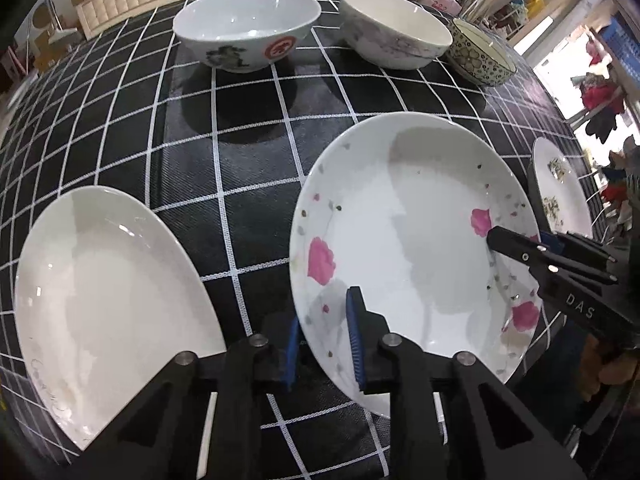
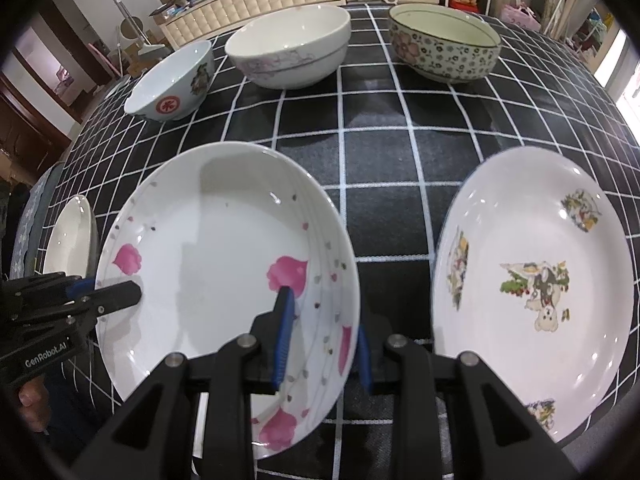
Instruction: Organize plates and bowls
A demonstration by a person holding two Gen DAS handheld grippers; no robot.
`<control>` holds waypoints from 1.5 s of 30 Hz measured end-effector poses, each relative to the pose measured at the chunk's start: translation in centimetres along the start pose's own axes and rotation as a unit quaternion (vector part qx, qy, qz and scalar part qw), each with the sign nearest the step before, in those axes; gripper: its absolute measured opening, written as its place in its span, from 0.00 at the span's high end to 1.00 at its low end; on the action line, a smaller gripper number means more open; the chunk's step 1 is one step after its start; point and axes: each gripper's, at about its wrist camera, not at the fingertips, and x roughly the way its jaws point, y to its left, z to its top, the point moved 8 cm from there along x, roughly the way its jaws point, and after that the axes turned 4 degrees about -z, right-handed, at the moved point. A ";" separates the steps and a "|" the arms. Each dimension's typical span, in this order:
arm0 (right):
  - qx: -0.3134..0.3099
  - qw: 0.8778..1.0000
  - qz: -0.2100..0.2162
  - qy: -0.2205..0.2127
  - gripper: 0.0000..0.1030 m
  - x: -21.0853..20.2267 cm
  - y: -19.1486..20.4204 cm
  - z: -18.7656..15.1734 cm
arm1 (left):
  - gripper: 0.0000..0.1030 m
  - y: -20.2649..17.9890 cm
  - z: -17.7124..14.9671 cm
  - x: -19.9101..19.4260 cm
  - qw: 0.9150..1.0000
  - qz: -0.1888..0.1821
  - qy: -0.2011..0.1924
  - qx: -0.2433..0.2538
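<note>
**Both tongs on the pink-flowered plate**

I have the pink-flowered plate [image 1: 400, 240] sitting on the black checked desk [image 1: 240, 160], in the middle of 3 plates. My left tongs [image 1: 324, 340] straddle its near-left rim, 1 blue pad over the inside and the other under the outer edge; they look clenched on the rim, though the outer pad's contact is partly hidden from me. My right tongs [image 2: 324, 344] bracket the opposite rim the same way, 1 pad inside and 1 outside, and I judge them grasping it too.

I expect glazed ceramic: stiff, fairly heavy for its thickness, slick under the pads and quick to chip if it drops or knocks another dish. The sloped rim is the only sensible place to hold, and 2 opposed grips should keep it level.

Around it: a plain white plate [image 1: 112, 300] lies near on the left, a cartoon-print plate [image 2: 532, 292] near on the right, neither touching. Across the far side stand 3 bowls, well apart from the plates: a bowl with a red seal [image 1: 248, 28], a white bowl with faint blossoms [image 1: 396, 30] and a dark floral-patterned bowl [image 2: 444, 48]. I judge the neighbouring plates the main obstacle if I carry this 1 sideways, so lifting clear first seems wise.
</note>
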 end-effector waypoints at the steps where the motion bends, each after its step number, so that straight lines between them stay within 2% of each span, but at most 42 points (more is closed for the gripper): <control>1: 0.000 1.000 -0.001 -0.002 0.69 0.0 0.0 0.0 | 0.81 0.0 0.0 0.0 1.000 -0.001 0.000 0.002; 7: 0.005 1.000 -0.005 -0.001 0.69 0.0 0.1 0.0 | 0.81 -0.2 -0.1 -0.1 1.000 0.007 -0.004 0.009; 12: 0.025 1.000 0.002 -0.005 0.75 -0.3 -0.3 0.1 | 0.81 0.0 -0.1 -0.1 1.000 0.015 -0.003 0.000; 18: 0.024 0.999 -0.019 -0.015 0.77 -1.2 -0.4 0.4 | 0.81 -0.3 -0.6 -0.5 1.000 0.004 -0.010 -0.006; 25: 0.022 0.999 -0.005 -0.027 0.80 -2.6 0.5 0.7 | 0.81 0.2 -0.7 -2.1 1.000 0.002 -0.025 -0.016; 35: 0.008 0.999 0.012 -0.045 0.80 -4.4 3.8 1.9 | 0.81 1.5 -0.9 -5.6 0.998 0.014 -0.055 -0.022; 45: -0.033 0.998 0.035 -0.043 0.80 -3.8 9.6 2.7 | 0.81 6.4 -2.9 -9.0 0.994 0.029 -0.076 -0.071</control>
